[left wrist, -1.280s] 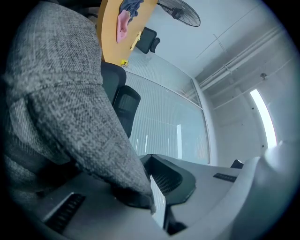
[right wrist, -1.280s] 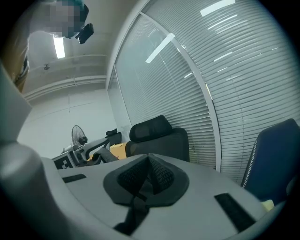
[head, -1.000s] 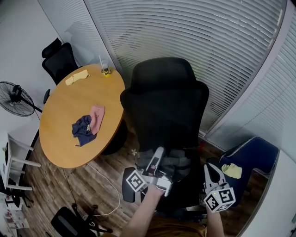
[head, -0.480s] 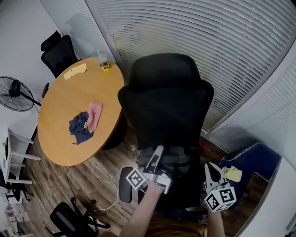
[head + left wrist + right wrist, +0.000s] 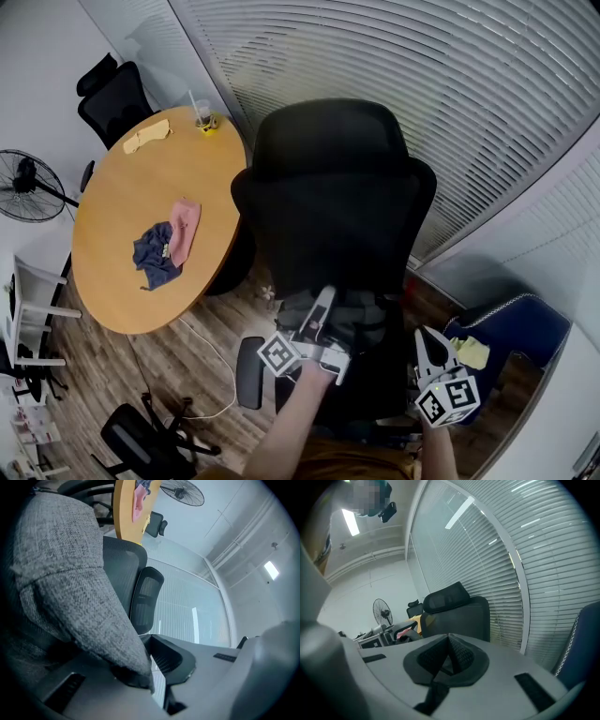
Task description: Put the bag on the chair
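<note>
A black high-backed office chair (image 5: pixel 333 197) stands in the middle of the head view. A grey fabric bag (image 5: pixel 364 321) lies low at the chair's seat, partly hidden by the backrest. My left gripper (image 5: pixel 324 300) reaches into it, shut on a fold of the bag (image 5: pixel 65 588); the cloth fills the left gripper view over the closed jaws (image 5: pixel 146 679), with the chair back (image 5: pixel 146 597) behind. My right gripper (image 5: pixel 429 349) hangs to the right of the chair, shut (image 5: pixel 449 654) with nothing in it, pointing toward the chair (image 5: pixel 459 613).
A round wooden table (image 5: pixel 112 272) at the left carries blue and pink cloths (image 5: pixel 161 246), a yellow cloth and a cup (image 5: pixel 203 117). A blue armchair (image 5: pixel 511 328) is at lower right, a fan (image 5: pixel 28 178) and a second black chair (image 5: pixel 112 94) at left. Blinds line the wall behind.
The view has drifted so the table and chair sit slightly further left and up. My left gripper with the bag has crept a little toward the chair. The right gripper stays put.
</note>
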A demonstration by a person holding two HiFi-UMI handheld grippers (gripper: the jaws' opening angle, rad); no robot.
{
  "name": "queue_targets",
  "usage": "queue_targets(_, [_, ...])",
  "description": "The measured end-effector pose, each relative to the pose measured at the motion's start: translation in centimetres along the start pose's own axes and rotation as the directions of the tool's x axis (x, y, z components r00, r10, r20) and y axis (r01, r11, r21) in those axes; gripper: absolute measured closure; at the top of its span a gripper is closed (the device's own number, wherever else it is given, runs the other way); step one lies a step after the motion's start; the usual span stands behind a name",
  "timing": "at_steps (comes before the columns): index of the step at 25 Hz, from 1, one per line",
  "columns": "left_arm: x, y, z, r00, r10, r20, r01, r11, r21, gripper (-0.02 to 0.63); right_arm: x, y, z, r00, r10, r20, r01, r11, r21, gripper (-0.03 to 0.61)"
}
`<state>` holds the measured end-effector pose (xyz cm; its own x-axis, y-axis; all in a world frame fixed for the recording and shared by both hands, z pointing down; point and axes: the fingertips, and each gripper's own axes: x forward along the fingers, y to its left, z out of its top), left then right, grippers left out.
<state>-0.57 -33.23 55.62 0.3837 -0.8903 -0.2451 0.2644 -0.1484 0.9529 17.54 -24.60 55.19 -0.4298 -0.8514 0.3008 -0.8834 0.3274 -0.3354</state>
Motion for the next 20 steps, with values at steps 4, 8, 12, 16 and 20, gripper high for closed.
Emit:
queue_targets(4, [0.9,0.4,0.3,1.000,-0.004,0.005,0.004,1.000,0.006,0.592,0.3,-0.7,-0.2,1.000,-0.001,-0.010,0.001,1.000,0.006,0.568])
queue_targets(8, [1.5,0.7,0.7,1.000,0.001,0.010,-0.001,1.000,0.021,0.592,0.3,-1.3,-0.7,1.000,-0.007,-0.025,0.008,1.000,0.013,0.568])
queue_targets(12, [2.0,1.4,0.7,1.000,0.016,0.025,-0.017,1.000,0.026,0.592,0.5,-1.8,-1.4,0.999,-0.011,-0.048,0.011,1.000,0.011,0.567])
queue_targets(16, [2.2,2.1,1.6,0.998,0.001,0.057,-0.001,1.000,-0.006,0.592,0.3,-2.1,-1.8,0.998,-0.014,-0.055,0.014,1.000,0.012,0.568])
queue_targets(20, [2.2,2.7,2.3,0.996,-0.013,0.090,0.016,0.999,-0.033,0.592,0.0,-2.7,-2.3,0.998,-0.025,-0.065,0.026,0.999,0.018,0.567])
